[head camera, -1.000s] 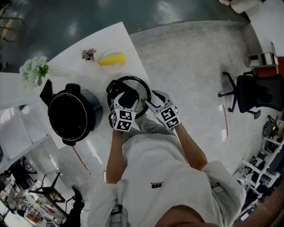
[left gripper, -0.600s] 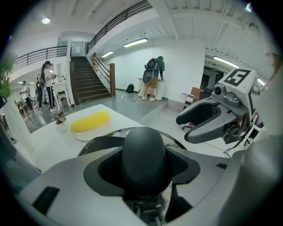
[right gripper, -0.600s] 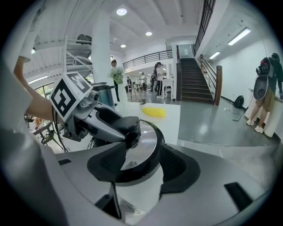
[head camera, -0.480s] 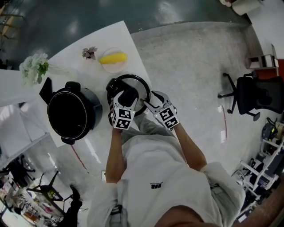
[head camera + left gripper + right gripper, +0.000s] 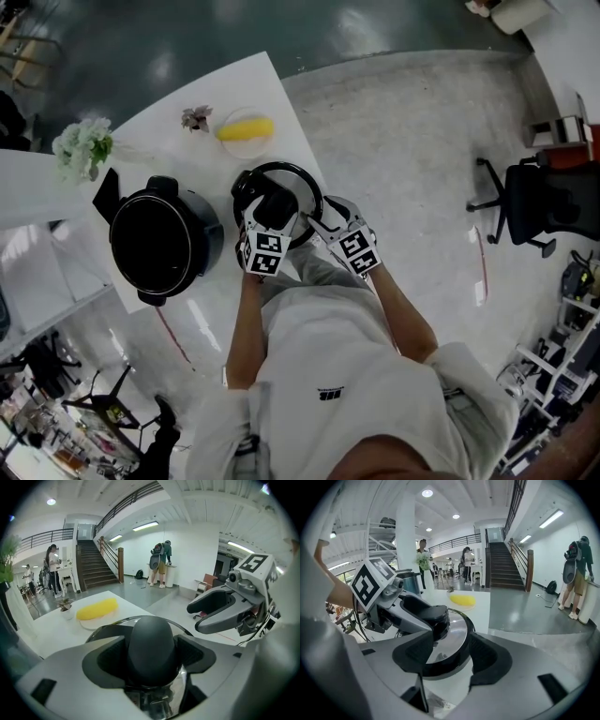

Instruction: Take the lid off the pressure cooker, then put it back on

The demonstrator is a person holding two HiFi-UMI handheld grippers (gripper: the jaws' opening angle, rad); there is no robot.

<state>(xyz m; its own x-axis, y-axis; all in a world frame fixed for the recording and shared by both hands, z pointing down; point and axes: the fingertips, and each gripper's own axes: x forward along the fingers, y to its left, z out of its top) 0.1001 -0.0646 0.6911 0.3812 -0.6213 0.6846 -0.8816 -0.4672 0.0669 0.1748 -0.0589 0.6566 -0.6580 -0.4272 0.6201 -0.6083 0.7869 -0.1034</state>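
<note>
Person, lower centre of the head view: white short-sleeved T-shirt (image 5: pixel 328 347), small dark print on the chest.

Left gripper (image 5: pixel 270 214) and right gripper (image 5: pixel 317 223): pale grey moulded shells. Each carries a white cube (image 5: pixel 263 253) with black square markers.

Left gripper view, bottom: black ribbed pads (image 5: pixel 105 660) line the jaws. The jaws have just been opening, with the black knob (image 5: pixel 152 648) between them.

Same view, upper right: thin black cables (image 5: pixel 262 626) loop under the right gripper's body, below its cube.
</note>
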